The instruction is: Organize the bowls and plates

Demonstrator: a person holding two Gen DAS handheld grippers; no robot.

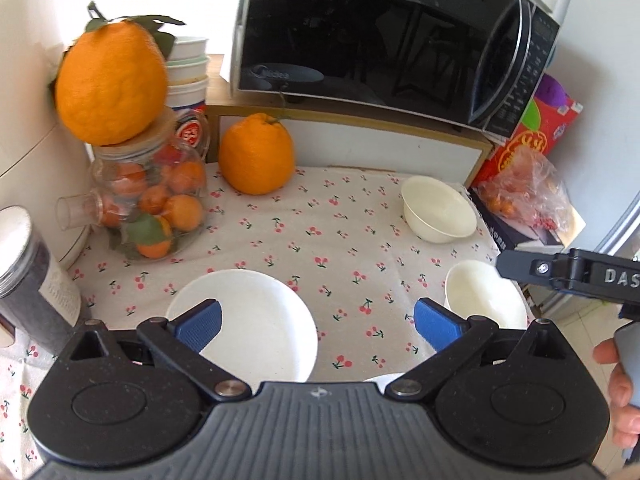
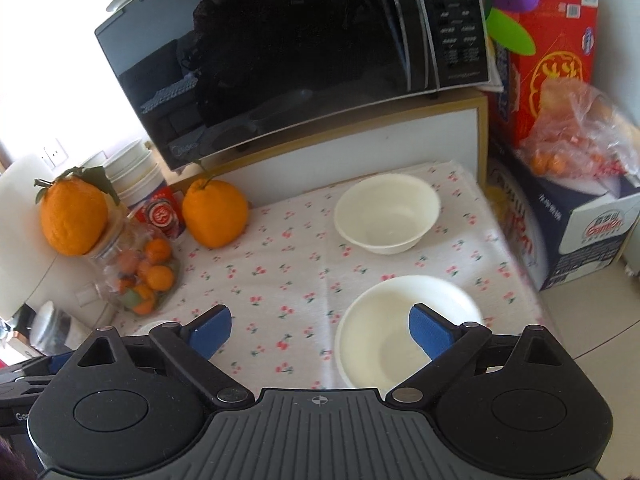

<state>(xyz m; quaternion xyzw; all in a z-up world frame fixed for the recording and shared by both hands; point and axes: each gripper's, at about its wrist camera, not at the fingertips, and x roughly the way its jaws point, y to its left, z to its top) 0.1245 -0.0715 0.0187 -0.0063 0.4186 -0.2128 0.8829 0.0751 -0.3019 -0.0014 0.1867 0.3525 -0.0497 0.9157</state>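
Left gripper (image 1: 318,322) jaws spread wide, empty, above round white shallow plate (image 1: 256,320) at 6 o'clock on cherry-print cloth (image 1: 304,232). Right gripper (image 2: 320,330) jaws released, empty, over near cream bowl (image 2: 384,344); second cream bowl (image 2: 386,212) at 1 o'clock.

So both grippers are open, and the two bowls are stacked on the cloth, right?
Not stacked. The far bowl and the near bowl sit apart on the cloth, as the right wrist view shows. The left gripper and right gripper are open.
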